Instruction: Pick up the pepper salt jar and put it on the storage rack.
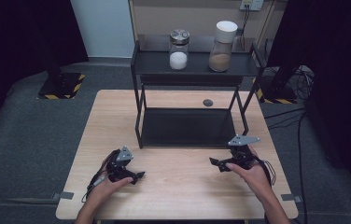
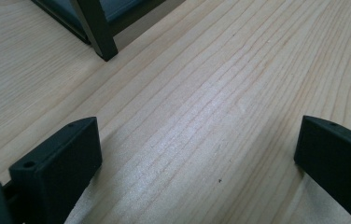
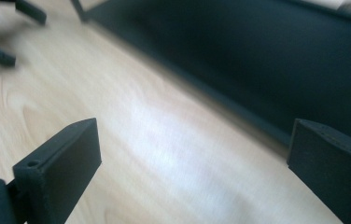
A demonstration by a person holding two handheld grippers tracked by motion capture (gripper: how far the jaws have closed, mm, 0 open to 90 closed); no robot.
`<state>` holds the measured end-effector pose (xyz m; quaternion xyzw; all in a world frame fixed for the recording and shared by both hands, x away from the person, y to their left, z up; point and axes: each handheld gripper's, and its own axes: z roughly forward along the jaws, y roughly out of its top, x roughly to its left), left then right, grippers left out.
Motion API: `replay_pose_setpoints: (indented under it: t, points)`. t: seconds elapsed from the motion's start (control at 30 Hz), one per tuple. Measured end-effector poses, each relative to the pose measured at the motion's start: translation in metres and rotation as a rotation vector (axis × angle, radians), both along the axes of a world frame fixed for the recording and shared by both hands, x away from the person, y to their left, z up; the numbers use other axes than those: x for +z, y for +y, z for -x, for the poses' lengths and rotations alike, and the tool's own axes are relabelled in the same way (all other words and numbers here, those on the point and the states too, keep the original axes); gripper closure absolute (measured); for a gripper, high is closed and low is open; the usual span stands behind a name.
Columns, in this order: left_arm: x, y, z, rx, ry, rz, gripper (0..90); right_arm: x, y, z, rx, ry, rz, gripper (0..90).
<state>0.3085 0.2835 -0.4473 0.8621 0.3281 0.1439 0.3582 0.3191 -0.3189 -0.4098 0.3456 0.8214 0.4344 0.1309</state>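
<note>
Overhead, both hands are resting low on the table [image 1: 173, 196], with two jars [image 1: 179, 49] on the rack [image 1: 192, 63]. Alongside, the left gripper [image 2: 197, 154] is holding its jaws wide, empty. Likewise the right gripper [image 3: 192, 158]; I'd lift squarely toward a jar.

Two lidded jars [image 1: 179, 49] stand upright on shelf [image 1: 239, 70].
</note>
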Motion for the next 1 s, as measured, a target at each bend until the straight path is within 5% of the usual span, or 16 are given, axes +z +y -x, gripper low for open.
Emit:
replay_pose_setpoints:
  t: [0.2, 0.43, 1.0]
  points:
    - [0.000, 0.000, 0.000, 0.001, 0.000, 0.000, 0.0, -0.021, 0.003, 0.009, 0.010, 0.047, 0.062, 4.3]
    - [0.000, -0.001, 0.001, 0.005, -0.002, -0.001, 0.0, -0.037, 0.007, 0.014, 0.019, 0.072, 0.075, 3.8]
    - [0.000, -0.001, 0.002, 0.007, -0.002, -0.001, 0.0, -0.042, 0.021, 0.023, 0.033, 0.022, 0.151, 0.8]
